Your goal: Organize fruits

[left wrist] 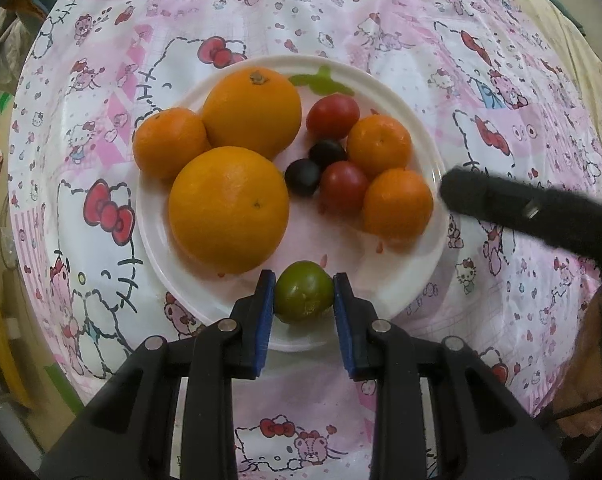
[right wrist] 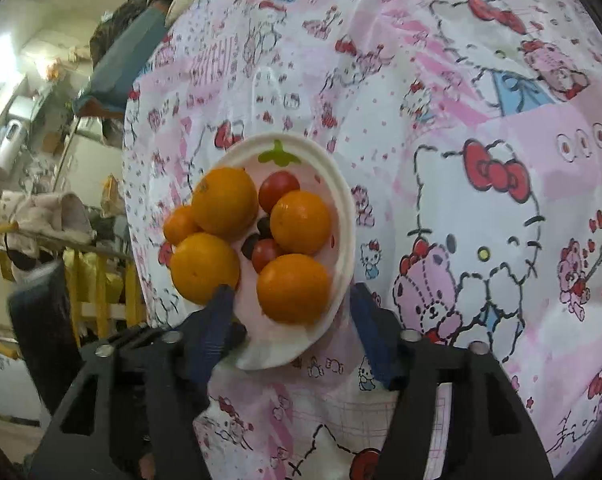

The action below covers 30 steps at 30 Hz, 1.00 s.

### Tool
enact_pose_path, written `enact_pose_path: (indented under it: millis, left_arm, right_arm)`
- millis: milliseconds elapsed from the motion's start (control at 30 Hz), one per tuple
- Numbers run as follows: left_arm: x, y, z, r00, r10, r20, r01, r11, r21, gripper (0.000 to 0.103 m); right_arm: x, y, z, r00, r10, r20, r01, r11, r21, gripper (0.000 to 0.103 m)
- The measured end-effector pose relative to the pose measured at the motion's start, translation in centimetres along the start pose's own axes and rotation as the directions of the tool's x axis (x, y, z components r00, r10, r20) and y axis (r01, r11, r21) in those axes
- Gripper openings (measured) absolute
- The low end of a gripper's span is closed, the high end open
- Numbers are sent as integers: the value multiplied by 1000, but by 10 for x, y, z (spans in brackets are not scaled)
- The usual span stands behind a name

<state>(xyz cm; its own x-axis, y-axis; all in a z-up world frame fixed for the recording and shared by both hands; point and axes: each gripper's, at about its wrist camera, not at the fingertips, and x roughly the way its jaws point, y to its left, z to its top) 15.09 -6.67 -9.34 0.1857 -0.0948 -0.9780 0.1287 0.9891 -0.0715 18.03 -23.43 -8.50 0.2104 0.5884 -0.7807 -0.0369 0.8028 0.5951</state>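
while clasping a green fruit (left wrist: 304, 292), left gripper (left wrist: 304, 300); right gripper (right wrist: 291, 300) released, over the plate (right wrist: 343, 216)

No legible text on the tablecloth (left wrist: 481, 92), only cartoon prints.

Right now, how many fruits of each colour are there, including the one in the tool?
Orange: 5, two big, three small
Red: 2
Dark, near black: 2
Green: 1, between the left tool's pads over the white plate
Total: 10
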Motion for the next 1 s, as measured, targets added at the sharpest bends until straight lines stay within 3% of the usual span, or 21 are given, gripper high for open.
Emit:
enact_pose_path:
  millis: [133,233,367,500,700,767,867,1000]
  left_arm:
    - [2,-2,1,1000,-2,-10,2,1000,-3,29]
    - [1,-2,2,1000,-5,1,5,1000,-15,53]
    - [-2,-1,2,1000,-15,9,15,1000,-24,70]
    - [-10,2,1,999,-21,32,22,999,-38,73]
    - [-40,8,-13,989,28,146,-21,998,-51,73]
    - [-54,12,-18,979,60,197,-48,997,-67,73]
    - [-73,22,-23,962,82,261,-62,994,-86,73]
    - [-97,34,-30,939,95,331,-57,991,-123,75]
  right_arm:
    - [-9,4,3,1000,12,23,-12,1000,-5,65]
    - [-13,4,4,999,23,31,-23,1000,1,65]
    - [-15,2,4,999,26,31,-26,1000,8,65]
    - [-16,0,4,999,31,29,-31,999,16,65]
    - [-24,6,2,998,27,51,-27,1000,-7,66]
    - [-31,10,0,997,30,68,-28,999,-22,71]
    - [-49,17,-6,992,28,119,-22,999,-49,90]
    - [-78,29,-19,981,6,194,13,995,-97,98]
